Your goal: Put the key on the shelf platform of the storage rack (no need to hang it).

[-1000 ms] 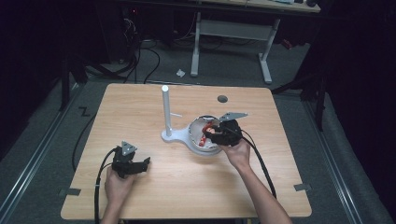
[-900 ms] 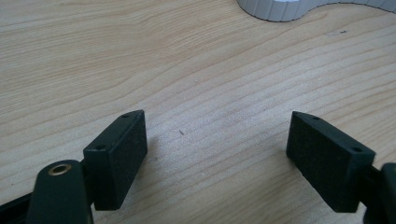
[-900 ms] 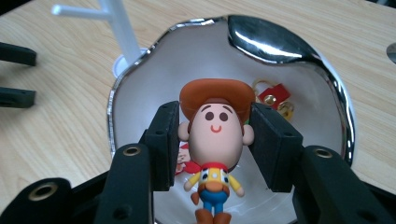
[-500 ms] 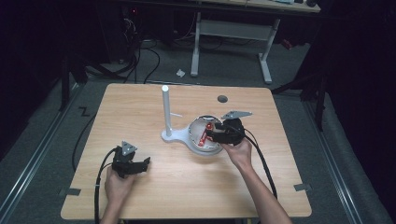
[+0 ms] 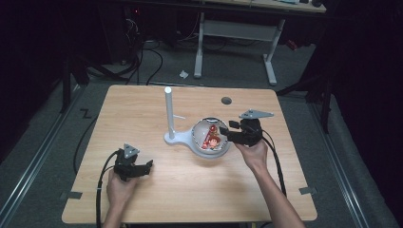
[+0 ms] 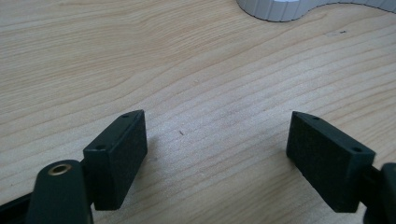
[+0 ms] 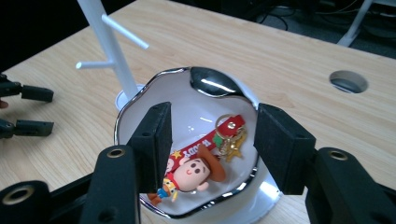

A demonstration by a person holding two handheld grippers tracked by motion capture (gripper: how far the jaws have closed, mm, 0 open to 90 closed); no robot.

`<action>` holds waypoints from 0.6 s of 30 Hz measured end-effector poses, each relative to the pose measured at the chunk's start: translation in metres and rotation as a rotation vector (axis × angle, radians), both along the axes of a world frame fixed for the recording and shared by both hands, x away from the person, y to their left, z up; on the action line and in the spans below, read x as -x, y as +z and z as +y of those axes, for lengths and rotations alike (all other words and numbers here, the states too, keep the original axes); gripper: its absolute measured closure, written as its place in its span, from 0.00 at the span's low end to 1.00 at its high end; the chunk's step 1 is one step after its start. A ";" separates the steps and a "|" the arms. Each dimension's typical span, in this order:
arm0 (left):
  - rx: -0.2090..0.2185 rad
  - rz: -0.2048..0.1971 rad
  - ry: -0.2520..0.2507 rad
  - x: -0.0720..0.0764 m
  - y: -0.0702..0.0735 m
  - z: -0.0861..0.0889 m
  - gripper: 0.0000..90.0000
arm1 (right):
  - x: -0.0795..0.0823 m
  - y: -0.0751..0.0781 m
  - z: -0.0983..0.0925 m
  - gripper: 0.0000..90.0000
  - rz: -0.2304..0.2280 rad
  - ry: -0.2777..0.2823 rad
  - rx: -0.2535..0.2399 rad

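While your left gripper (image 5: 142, 167) rests on the counter (image 5: 142, 114) at about 7 o'clock from the stand, its jaws spread wide over bare wood with nothing between them, it sits well apart from the work. Move rightward to the white stand (image 5: 168, 114) with its side pegs, and just beside its foot is the silver-rimmed dish (image 5: 196, 134). In the dish lies the cowboy keychain (image 7: 196, 170), its long axis running from the figure's head at roughly 7 o'clock up to the red strap and ring at 1 o'clock in the right gripper view. Your right gripper (image 5: 227, 134) hovers at the dish's 3 o'clock edge; its jaws have just been closing a little but stand open, straddling the keychain from above without touching it. I judge the right hand is much the nearer, and the keychain lies straight ahead and below its jaws.
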State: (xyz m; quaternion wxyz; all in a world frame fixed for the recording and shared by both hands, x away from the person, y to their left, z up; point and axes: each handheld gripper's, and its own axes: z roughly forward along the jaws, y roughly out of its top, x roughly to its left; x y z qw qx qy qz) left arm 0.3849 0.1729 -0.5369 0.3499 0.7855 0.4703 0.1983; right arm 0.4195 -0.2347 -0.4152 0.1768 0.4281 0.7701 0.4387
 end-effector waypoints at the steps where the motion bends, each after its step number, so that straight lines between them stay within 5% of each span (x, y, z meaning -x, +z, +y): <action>1: 0.000 0.000 0.000 0.000 0.000 0.000 0.23 | 0.003 0.004 -0.006 0.53 -0.009 -0.006 -0.006; 18: 0.000 -0.001 -0.001 0.000 0.000 0.000 0.24 | 0.026 0.022 -0.036 0.54 -0.043 -0.036 -0.066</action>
